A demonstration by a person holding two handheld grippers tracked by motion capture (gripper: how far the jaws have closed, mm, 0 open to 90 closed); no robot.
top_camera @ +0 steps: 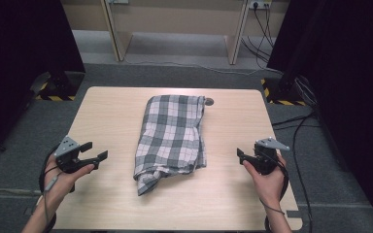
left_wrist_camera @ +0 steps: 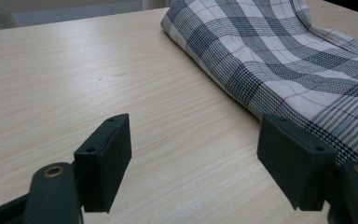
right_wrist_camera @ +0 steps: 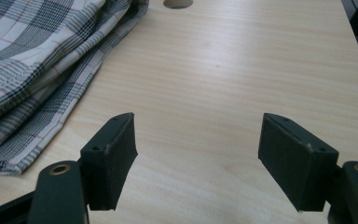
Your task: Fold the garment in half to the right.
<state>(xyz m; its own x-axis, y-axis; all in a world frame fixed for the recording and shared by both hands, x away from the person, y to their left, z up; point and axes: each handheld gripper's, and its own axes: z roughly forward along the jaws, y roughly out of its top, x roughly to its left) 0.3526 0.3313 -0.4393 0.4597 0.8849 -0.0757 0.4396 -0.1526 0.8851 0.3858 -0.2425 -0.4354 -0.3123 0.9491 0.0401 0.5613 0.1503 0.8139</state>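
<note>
Lying loosely folded mid-table, running from the far edge toward the near one, the cloth (top_camera: pixel 171 141) with a rumpled near corner. Flanking it near the side edges, left gripper (top_camera: pixel 97 156) and right gripper (top_camera: pixel 240 156), jaws spread wide and empty, apparently poised to pinch opposite hems.

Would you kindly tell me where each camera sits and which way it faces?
High view: above the person's side, looking forward and down on the table; both hands show.
Left gripper view: rides the left gripper, facing the checked cloth; its jaws show.
Right gripper view: rides the right gripper; its jaws show.
All share the cloth.
</note>
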